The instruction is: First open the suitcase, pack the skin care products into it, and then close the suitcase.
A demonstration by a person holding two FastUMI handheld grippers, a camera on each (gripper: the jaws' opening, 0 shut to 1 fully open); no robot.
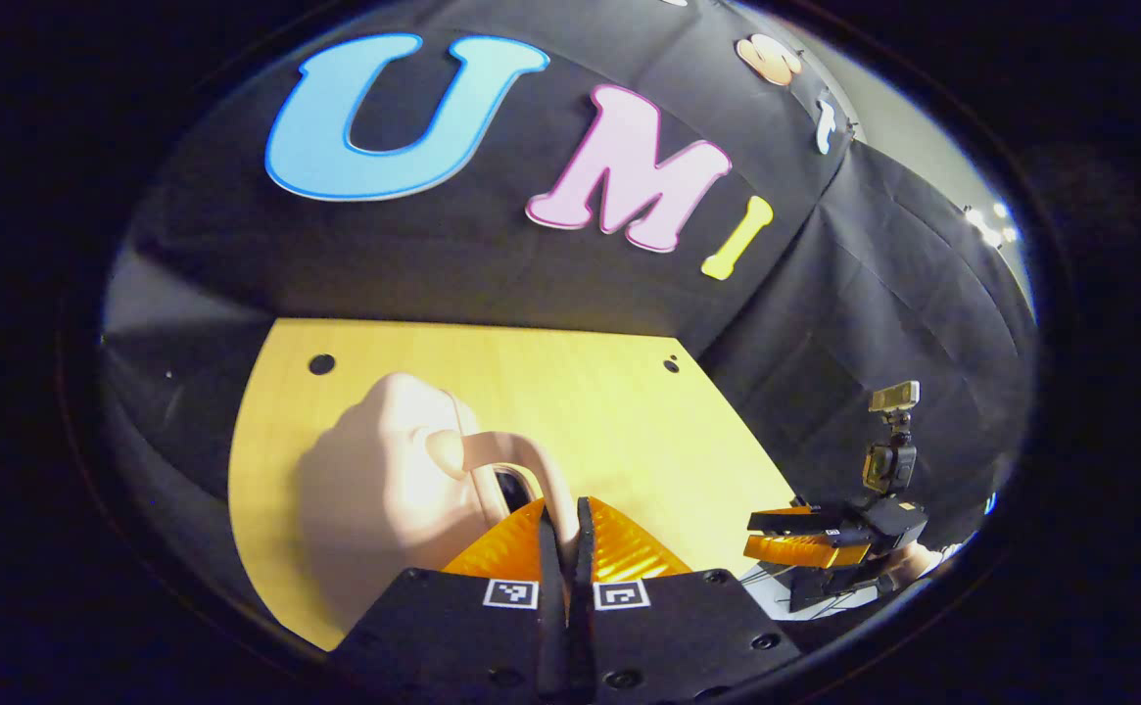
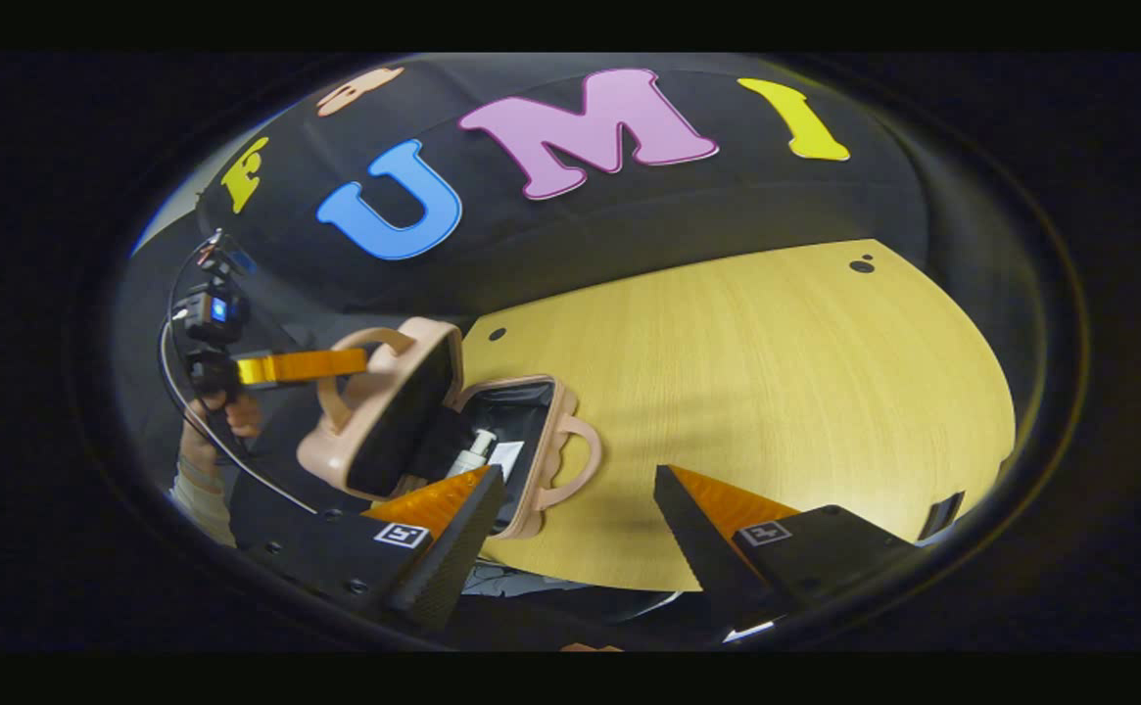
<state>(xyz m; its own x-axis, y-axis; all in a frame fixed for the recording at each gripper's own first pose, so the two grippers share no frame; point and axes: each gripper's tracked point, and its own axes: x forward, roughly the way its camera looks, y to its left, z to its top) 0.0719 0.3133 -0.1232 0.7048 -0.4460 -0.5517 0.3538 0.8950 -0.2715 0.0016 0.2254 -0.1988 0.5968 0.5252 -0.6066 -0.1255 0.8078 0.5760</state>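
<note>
Closing step in hand, judging by the contents already inside and the lid held halfway. Pink suitcase [image 2: 452,431] lying on the wooden bench [image 2: 776,392] at its near left part, lid [image 2: 389,411] raised and tilted, base open toward the right gripper view. Inside the dark-lined base, a white pump bottle [image 2: 472,455] and a pale flat item [image 2: 506,458] beside it, probably a sachet or tube, too small to tell; more skin care items possibly hidden under the lid. Left gripper [image 1: 562,534] clenched on the lid's pink handle [image 1: 516,460], jaws pressed nearly together around its thin loop; confirmed from the right gripper view, where the left gripper reaches the lid handle from the far side, with a hand [image 2: 227,416] on its grip. Right gripper [image 2: 578,519] released, jaws wide apart, hovering near the base's own handle [image 2: 570,455] without touching it, holding nothing. Next move, as a judgement: swing the lid down over the base along its hinge, keeping the bottle clear of the rim, then press the halves together; right gripper well placed to steady the base or push the lid home. Latch or zip not discernible.
</note>
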